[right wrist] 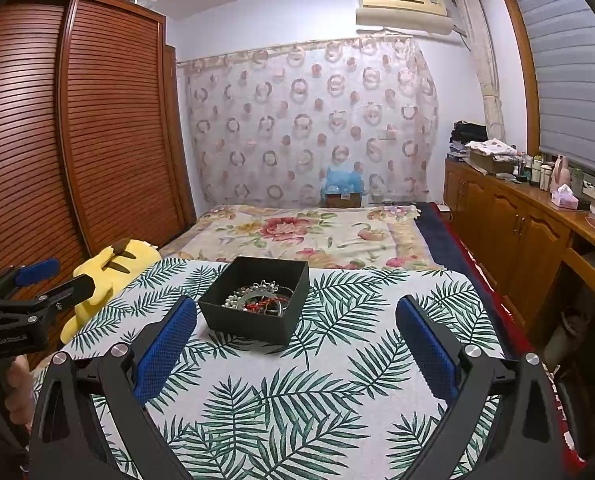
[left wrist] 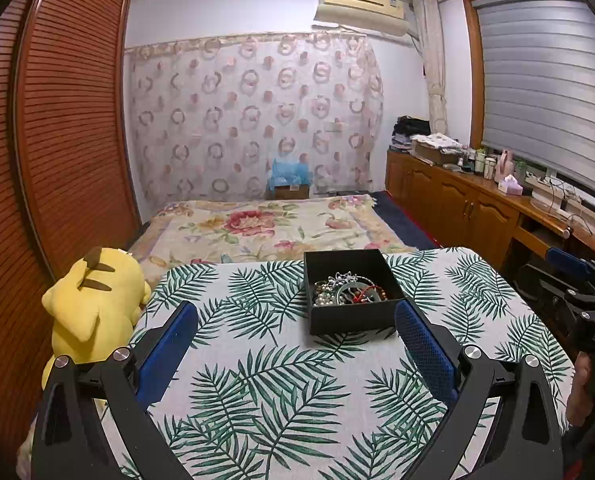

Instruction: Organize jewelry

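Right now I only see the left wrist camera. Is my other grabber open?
Observer: Yes, the right gripper is wide open, with nothing between its blue fingers.
Operator: Is the box in front of it?
Observer: The black box sits ahead, nearer its left finger.
Operator: Where's my left grabber from there?
Observer: The left gripper shows at the far left, in front of the yellow plush.
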The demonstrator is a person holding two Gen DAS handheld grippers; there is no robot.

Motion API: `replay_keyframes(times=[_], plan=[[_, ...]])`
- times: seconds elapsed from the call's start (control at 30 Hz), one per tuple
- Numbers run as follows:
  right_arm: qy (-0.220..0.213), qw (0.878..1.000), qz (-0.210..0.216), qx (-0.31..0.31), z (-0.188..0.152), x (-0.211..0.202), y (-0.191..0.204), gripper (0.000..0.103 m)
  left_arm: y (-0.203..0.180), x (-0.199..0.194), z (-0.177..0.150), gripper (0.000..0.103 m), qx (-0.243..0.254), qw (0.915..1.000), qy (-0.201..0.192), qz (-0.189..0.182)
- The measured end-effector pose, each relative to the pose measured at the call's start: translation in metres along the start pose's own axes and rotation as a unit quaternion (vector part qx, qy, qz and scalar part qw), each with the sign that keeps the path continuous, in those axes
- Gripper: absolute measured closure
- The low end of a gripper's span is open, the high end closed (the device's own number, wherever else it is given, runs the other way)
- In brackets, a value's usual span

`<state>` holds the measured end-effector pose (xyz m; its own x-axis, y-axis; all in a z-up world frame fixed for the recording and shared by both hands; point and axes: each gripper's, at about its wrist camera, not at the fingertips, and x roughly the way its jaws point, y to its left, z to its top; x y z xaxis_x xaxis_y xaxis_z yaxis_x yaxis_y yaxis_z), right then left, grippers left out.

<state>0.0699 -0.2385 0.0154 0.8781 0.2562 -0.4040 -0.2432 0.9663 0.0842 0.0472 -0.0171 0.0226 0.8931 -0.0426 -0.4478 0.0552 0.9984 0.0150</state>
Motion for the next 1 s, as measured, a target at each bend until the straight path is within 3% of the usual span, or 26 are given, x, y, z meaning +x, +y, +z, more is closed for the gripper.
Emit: replay_keyframes(times=[1.0], plan=[[-0.001,1.0,0.0,0.0,0.0003,0.0008,0.0014,0.003,-0.0026,-0.0066,0.006,0.008,0.002,0.9999,-0.01,0.003]])
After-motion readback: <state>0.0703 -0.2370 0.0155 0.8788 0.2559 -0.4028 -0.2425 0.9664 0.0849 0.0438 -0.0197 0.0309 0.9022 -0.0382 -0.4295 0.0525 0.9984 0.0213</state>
